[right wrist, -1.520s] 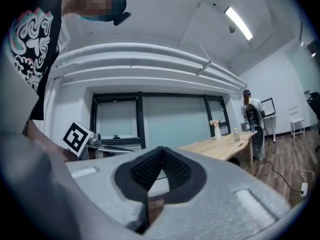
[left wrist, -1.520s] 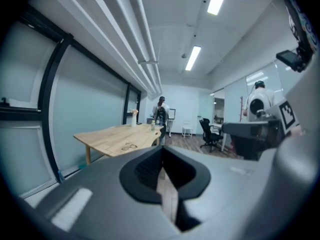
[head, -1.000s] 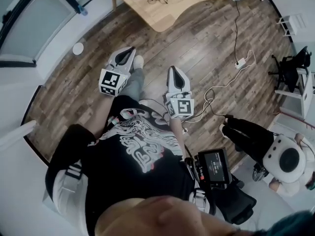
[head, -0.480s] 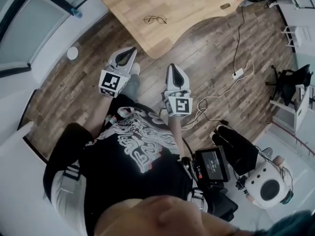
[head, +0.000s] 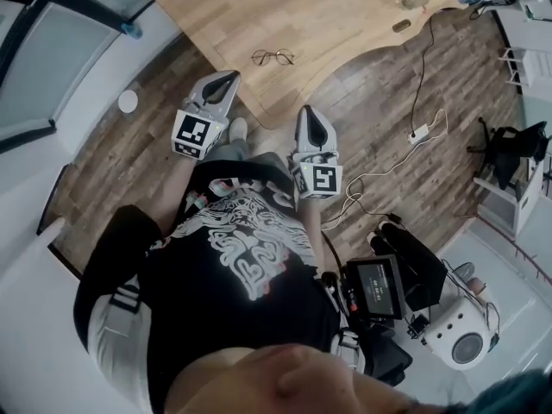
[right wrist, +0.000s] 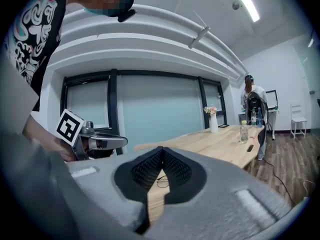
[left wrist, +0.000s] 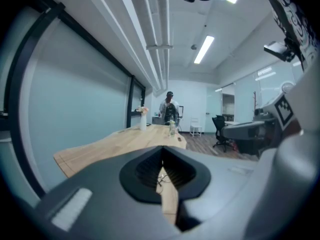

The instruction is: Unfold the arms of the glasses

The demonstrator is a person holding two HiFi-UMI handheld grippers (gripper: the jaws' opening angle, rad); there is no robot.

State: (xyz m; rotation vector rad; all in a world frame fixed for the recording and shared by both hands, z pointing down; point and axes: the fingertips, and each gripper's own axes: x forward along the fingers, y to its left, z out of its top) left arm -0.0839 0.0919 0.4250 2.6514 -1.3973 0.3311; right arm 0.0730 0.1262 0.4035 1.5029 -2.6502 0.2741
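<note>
Thin wire-rimmed glasses (head: 272,57) lie on the light wooden table (head: 345,15), near its front edge. Both grippers hang in the air short of them, holding nothing. My left gripper (head: 228,78) points at the table edge left of the glasses, its jaws together. My right gripper (head: 310,112) hovers over the floor just off the edge, jaws together too. In the left gripper view the glasses (left wrist: 161,178) show through the slit below the gripper (left wrist: 162,148). The right gripper view shows the glasses (right wrist: 162,182) beneath its gripper (right wrist: 162,149), and the left gripper (right wrist: 100,143) at the left.
A vase (right wrist: 213,123), a bottle (right wrist: 243,131) and a phone (head: 401,25) sit farther along the table. A person (left wrist: 170,111) stands at its far end. A cable and power strip (head: 420,133) lie on the wood floor to the right. A glass wall (head: 52,33) runs along the left.
The view has moved toward the table: the glasses and table edge sit lower and closer, and both grippers have come up to the edge. Both stay shut.
</note>
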